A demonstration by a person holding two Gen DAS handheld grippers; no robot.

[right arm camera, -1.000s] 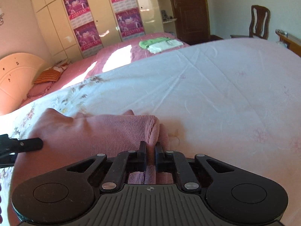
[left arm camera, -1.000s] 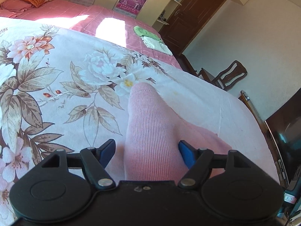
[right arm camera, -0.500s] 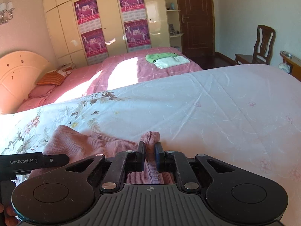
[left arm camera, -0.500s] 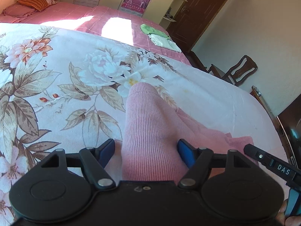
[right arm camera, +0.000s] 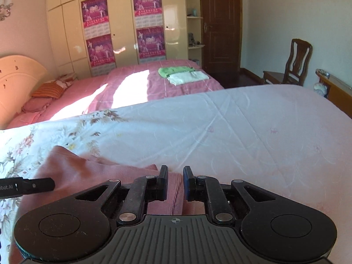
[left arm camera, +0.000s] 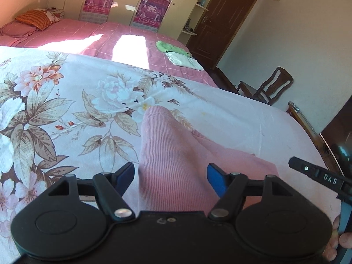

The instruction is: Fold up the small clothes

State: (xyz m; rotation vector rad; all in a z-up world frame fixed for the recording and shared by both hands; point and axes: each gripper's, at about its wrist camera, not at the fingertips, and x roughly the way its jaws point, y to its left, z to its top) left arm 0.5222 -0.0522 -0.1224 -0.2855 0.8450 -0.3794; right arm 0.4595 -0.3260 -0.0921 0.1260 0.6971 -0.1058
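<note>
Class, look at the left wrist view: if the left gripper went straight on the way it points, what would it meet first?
Most likely the pink garment, which already lies between the open fingers of the left gripper. Beyond it comes the floral bedspread. Depth is hard to judge.

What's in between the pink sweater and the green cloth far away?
In the right wrist view, flowered bedspread covers the stretch from the pink sweater back; then comes the pink checked bed that the green cloth lies on.

Bright and sharp, with strong sun patches glaring on the far bed (right arm camera: 132,83); bent, dark corners.
</note>
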